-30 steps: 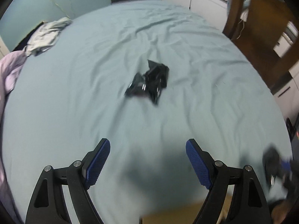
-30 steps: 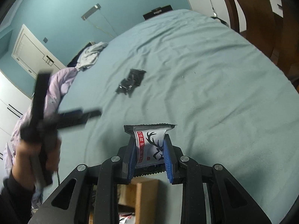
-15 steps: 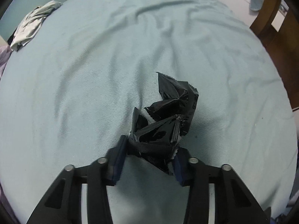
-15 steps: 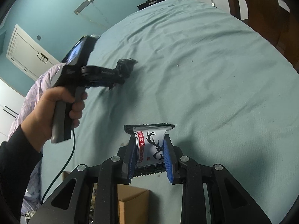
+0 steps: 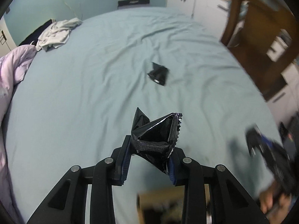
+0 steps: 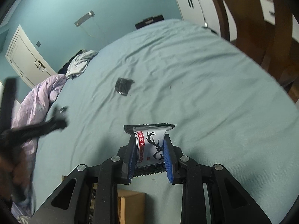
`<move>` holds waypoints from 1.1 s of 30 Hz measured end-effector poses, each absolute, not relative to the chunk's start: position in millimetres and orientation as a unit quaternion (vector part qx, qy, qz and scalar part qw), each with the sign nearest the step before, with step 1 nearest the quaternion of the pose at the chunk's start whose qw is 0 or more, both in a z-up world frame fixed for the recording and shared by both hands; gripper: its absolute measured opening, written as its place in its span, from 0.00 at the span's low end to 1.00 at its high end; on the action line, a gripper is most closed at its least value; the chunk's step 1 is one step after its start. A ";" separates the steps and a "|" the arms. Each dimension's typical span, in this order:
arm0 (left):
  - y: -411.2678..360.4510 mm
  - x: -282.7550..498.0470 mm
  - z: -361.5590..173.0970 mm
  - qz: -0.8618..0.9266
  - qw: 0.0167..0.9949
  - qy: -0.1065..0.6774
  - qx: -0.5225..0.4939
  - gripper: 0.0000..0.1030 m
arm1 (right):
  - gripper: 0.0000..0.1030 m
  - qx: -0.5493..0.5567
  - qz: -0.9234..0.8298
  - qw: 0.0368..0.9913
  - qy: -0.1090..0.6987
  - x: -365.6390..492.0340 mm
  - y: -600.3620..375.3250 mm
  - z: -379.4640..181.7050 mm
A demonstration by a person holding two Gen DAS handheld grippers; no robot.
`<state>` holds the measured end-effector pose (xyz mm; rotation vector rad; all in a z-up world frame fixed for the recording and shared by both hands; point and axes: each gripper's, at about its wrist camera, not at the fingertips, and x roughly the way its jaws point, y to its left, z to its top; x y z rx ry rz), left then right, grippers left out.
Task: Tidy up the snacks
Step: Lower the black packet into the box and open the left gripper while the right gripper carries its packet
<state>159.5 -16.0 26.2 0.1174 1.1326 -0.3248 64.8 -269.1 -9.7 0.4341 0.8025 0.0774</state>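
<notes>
My left gripper is shut on a crumpled black snack packet and holds it above the blue bedsheet. A second black packet lies on the sheet farther ahead; it also shows in the right wrist view. My right gripper is shut on a white packet with a black deer print and red label, held above the sheet. The right gripper appears blurred at the right edge of the left wrist view; the left gripper is a blur at the left of the right wrist view.
A cardboard box shows below each gripper. A lilac duvet and a grey garment lie at the bed's left side. A wooden frame and white cabinets stand to the right.
My left gripper closed on one black packet from the pair and lifted it back from the sheet, leaving the other lying there. The right gripper kept its hold on the deer packet.
</notes>
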 end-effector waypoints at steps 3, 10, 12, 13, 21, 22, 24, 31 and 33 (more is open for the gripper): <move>-2.2 106.4 49.8 -0.180 0.835 0.517 0.051 0.32 | 0.24 0.190 0.038 0.909 0.369 34.1 -269.8 8.9; 22.1 18.0 55.0 -0.225 0.846 0.483 0.026 0.32 | 0.24 0.181 0.091 0.908 0.368 -39.8 -271.9 17.6; 24.3 6.4 45.0 -0.231 0.851 0.471 0.024 0.32 | 0.24 0.183 0.116 0.906 0.364 -57.6 -267.4 21.0; 24.6 5.1 39.7 -0.230 0.850 0.473 0.021 0.32 | 0.24 0.183 0.126 0.906 0.361 -65.1 -264.4 22.7; 6.8 24.3 15.7 -0.231 0.841 0.489 0.024 0.32 | 0.24 0.189 0.142 0.893 0.383 -59.5 -250.9 13.1; 5.9 28.0 12.4 -0.232 0.839 0.492 0.017 0.32 | 0.24 0.189 0.141 0.891 0.389 -55.2 -250.2 10.0; 4.6 34.5 3.1 -0.227 0.833 0.505 0.007 0.32 | 0.24 0.191 0.136 0.886 0.399 -44.6 -247.4 8.6; 1.4 37.3 -6.8 -0.199 0.836 0.510 0.042 0.52 | 0.24 0.186 0.122 0.889 0.401 -36.2 -242.6 16.3; 8.1 36.7 0.2 -0.183 0.848 0.497 0.034 0.68 | 0.24 0.179 0.121 0.890 0.402 -36.1 -239.5 15.1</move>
